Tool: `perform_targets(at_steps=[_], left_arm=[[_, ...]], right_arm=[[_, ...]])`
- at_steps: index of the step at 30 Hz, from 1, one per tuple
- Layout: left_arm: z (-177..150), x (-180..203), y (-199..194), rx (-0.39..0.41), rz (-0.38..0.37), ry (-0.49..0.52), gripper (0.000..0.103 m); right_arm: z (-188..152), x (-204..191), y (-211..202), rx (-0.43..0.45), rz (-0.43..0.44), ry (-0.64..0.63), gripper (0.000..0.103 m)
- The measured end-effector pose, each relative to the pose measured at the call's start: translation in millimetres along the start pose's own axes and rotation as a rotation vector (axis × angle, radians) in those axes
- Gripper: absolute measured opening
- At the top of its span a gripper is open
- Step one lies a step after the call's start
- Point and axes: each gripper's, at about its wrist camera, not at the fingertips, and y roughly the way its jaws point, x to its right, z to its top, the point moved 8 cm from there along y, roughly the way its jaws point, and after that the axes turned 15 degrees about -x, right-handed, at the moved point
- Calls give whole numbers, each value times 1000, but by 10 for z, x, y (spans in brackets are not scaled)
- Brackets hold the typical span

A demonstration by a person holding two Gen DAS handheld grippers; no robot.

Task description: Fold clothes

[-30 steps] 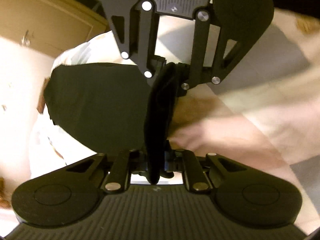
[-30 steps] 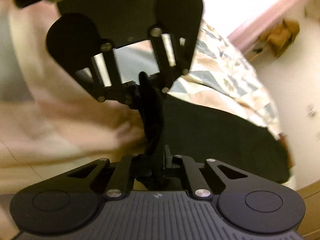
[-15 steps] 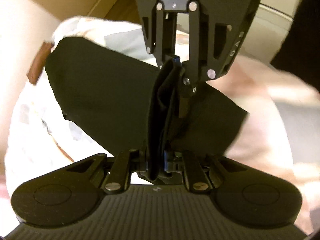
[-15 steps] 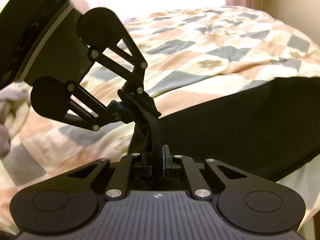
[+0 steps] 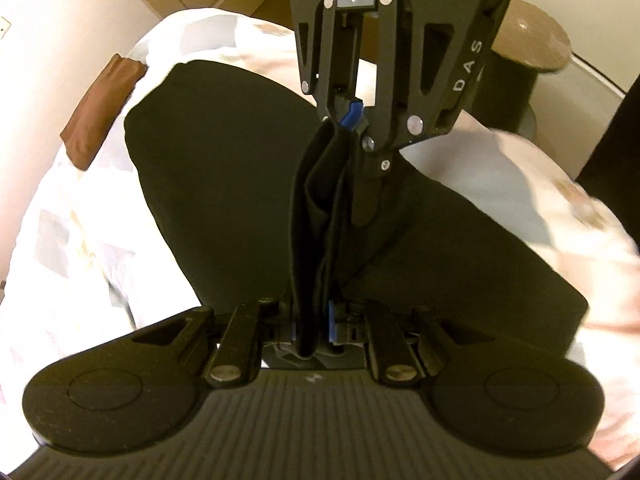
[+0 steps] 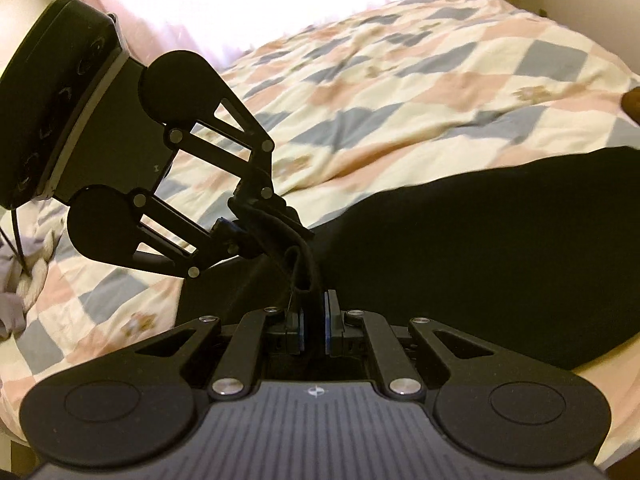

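Black garment (image 5: 240,152) stretches between left gripper (image 5: 312,328) and right gripper (image 6: 314,320), pinched.

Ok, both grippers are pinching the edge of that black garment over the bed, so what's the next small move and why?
Probably lower both grippers together to lay the pinched edge down. The left gripper and right gripper are shut on the bunched edge of the black cloth garment, held close together, while the rest lies spread on the checked quilt.

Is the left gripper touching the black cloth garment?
Touching: the left wrist view shows the left gripper closed on a bunched edge of the black cloth garment.
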Motion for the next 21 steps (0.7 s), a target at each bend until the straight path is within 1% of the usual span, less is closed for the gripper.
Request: perform_targets(at_steps=[4,6,9,12,15,18,19,20,21], left_arm=[[341,-447,208,25,-65,22,11],[492,-603,304,26,-87,50,11],[686,-812,428,30,-111,72,11],[930,-1109,575,22,-117,85,11],[1169,-1403,668,7,-108,96,11],[1480,-1716,779,16,-107,84,12],[1597,-1823,826,26,-108,65,15],[1697,-1917,876,30,-116,36,22],[1783,-2015,933,33,-119,-2,36]], right_arm=[[139,610,-44,3,52,83,6],[174,880,-20,2,77,126,6],[215,1241,-26,8,92,168,6],[279,1601,-84,22,97,193,6],[341,1968,-166,42,96,215,6],[383,2390,-298,65,91,245,6],[368,2527,-352,67,76,256,6],[350,2662,-406,68,60,266,6],[320,2799,-430,61,44,282,6]])
